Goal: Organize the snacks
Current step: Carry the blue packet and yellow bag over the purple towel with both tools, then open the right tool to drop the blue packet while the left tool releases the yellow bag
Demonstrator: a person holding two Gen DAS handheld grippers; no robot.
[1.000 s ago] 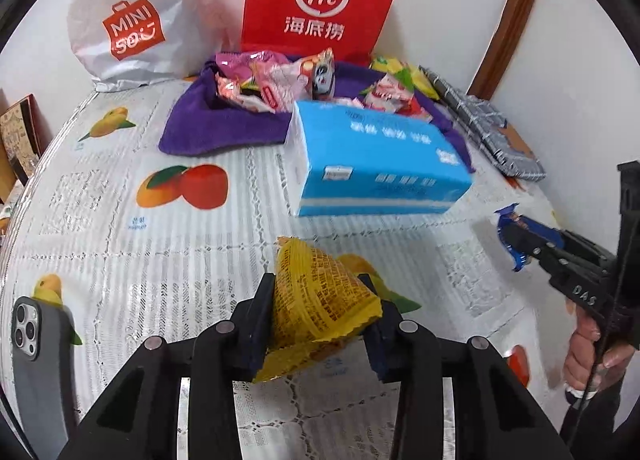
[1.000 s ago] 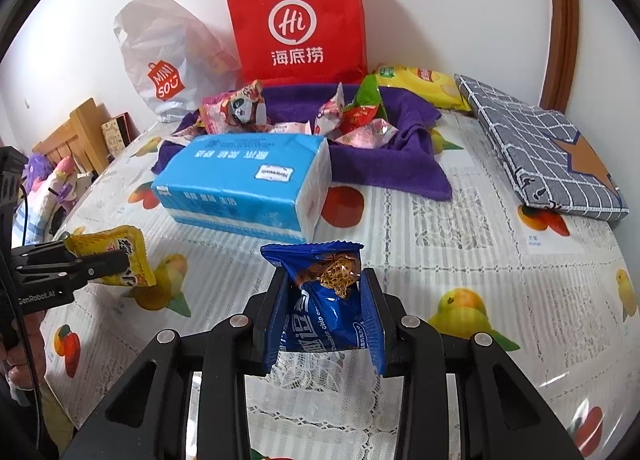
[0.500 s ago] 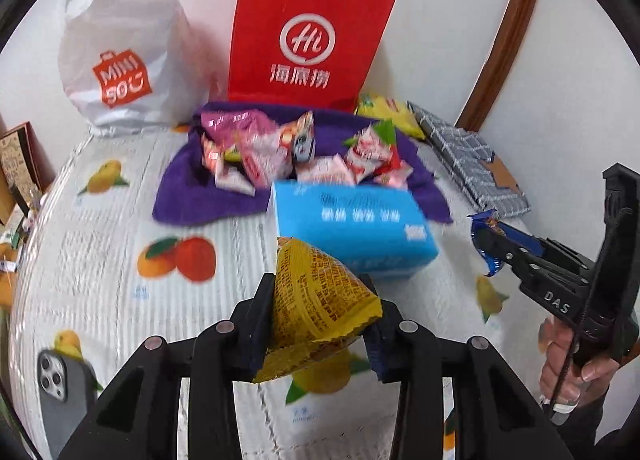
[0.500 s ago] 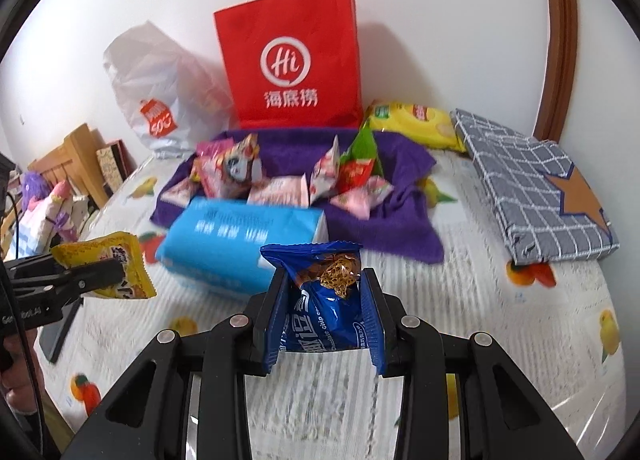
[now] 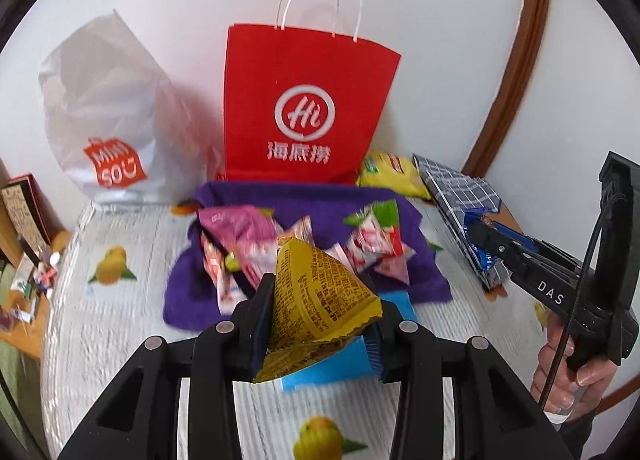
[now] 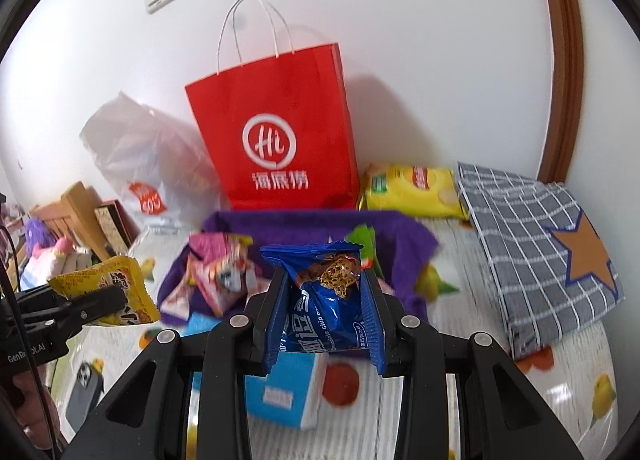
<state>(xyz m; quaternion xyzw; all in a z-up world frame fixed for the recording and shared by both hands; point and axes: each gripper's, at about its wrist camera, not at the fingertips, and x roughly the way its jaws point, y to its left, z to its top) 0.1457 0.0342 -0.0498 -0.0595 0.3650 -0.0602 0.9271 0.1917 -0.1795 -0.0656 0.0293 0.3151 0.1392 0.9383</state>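
My left gripper [image 5: 318, 316] is shut on a yellow snack packet [image 5: 316, 300], held in the air above the table; the packet also shows at the left of the right wrist view [image 6: 116, 288]. My right gripper [image 6: 326, 316] is shut on a blue chocolate chip cookie packet [image 6: 324, 300], also in the air; it shows at the right of the left wrist view [image 5: 480, 256]. A pile of small snack packets [image 5: 248, 244] lies on a purple cloth [image 5: 304, 199] ahead. A red paper bag [image 5: 304, 107] stands behind it against the wall.
A white plastic bag [image 5: 108, 131] stands left of the red bag. A yellow chip bag [image 6: 412, 189] and a grey checked pouch [image 6: 536, 236] lie at the right. A blue tissue box [image 6: 288, 392] lies below the grippers. A phone [image 6: 82, 388] lies at the left.
Both grippers have risen and tilted up with their packets still held. The tissue box has dropped low in both views and the red bag's top and handles have come into view.
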